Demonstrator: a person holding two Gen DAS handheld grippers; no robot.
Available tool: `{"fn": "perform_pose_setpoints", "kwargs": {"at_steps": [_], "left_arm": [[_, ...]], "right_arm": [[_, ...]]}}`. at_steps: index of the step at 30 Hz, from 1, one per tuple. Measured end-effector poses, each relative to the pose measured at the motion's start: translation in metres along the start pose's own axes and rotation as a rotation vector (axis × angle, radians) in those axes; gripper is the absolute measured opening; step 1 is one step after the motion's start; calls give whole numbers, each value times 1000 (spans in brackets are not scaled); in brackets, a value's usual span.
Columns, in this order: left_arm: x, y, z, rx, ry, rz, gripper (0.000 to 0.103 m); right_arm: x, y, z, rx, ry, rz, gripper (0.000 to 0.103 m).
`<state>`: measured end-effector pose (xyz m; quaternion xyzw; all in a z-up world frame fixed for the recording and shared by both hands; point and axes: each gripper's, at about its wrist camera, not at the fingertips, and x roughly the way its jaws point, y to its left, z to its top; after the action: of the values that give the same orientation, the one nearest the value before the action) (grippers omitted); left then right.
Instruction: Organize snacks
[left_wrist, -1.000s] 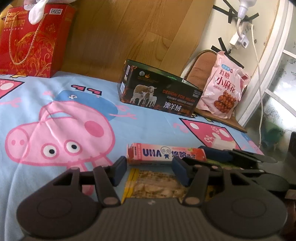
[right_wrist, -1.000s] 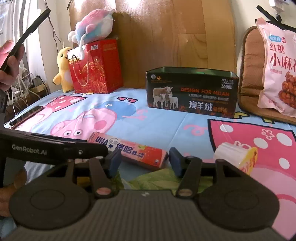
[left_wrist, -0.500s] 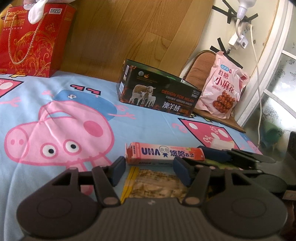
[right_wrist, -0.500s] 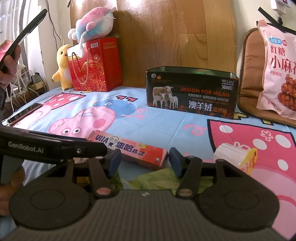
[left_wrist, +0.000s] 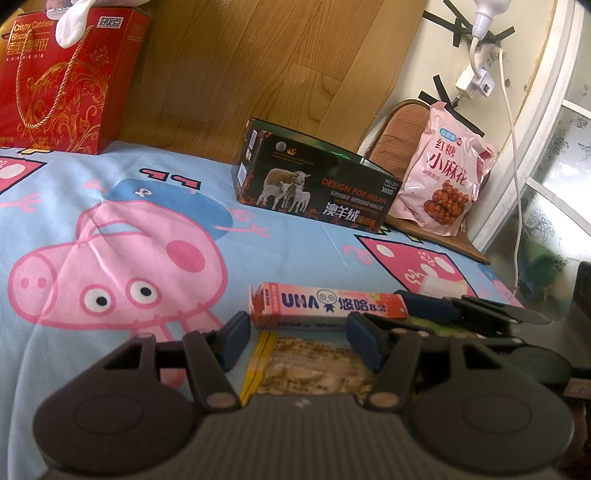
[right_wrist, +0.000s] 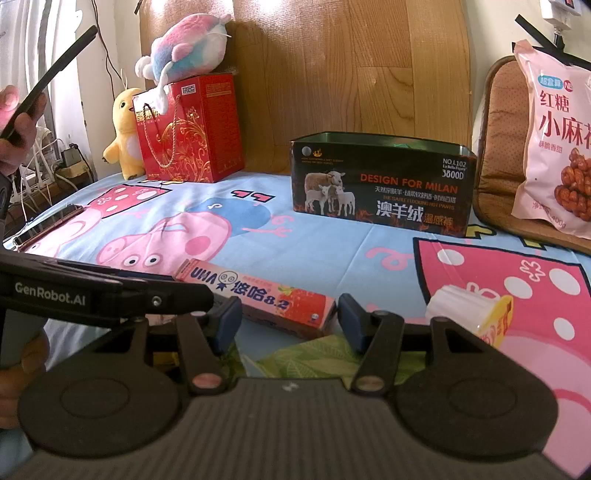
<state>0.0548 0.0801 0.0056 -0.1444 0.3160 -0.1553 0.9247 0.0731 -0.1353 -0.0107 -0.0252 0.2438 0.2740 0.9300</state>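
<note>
Blue-padded left gripper (left_wrist: 295, 341) hovering at near edge of bedsheet (left_wrist: 110, 206), jaws standing apart, nothing gripped; clear biscuit packet (left_wrist: 314, 369) lying under gap. Right gripper (right_wrist: 288, 321) also gaping wide, green leaf-print packet (right_wrist: 306, 354) lying below it. Pink UHA candy box (left_wrist: 328, 306) resting just beyond both tools. White jelly cup (right_wrist: 469, 310) lying on side toward right edge. Black open box (right_wrist: 380, 188) sitting near far edge by headboard, pink snack bag (right_wrist: 554, 147) leaning at far right corner, red gift bag (right_wrist: 188, 129) standing at far left.
</note>
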Motion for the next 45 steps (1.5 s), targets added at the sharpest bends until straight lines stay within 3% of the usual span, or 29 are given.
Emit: {"fn": "perform_pose_setpoints", "kwargs": {"at_steps": [4, 8, 14, 26, 30, 32, 34, 45], "left_arm": [[0, 1, 0, -9, -1, -13, 59], [-3, 6, 2, -47, -16, -3, 59], [-5, 19, 4, -116, -29, -27, 59], [-11, 23, 6, -142, -78, 3, 61], [-12, 25, 6, -148, -79, 6, 63], [-11, 25, 6, -148, -74, 5, 63], [-10, 25, 5, -149, -71, 2, 63], [-9, 25, 5, -151, -63, -3, 63]], "right_arm": [[0, 2, 0, -11, 0, -6, 59], [1, 11, -1, -70, -1, -17, 49], [-3, 19, -2, -114, -27, -29, 47], [1, 17, -1, -82, 5, -32, 60], [0, 22, -4, -124, 20, -73, 61], [0, 24, -7, -184, 30, -143, 62], [-3, 23, -10, -222, 28, -194, 69], [-5, 21, -11, -228, 26, -212, 72]]}}
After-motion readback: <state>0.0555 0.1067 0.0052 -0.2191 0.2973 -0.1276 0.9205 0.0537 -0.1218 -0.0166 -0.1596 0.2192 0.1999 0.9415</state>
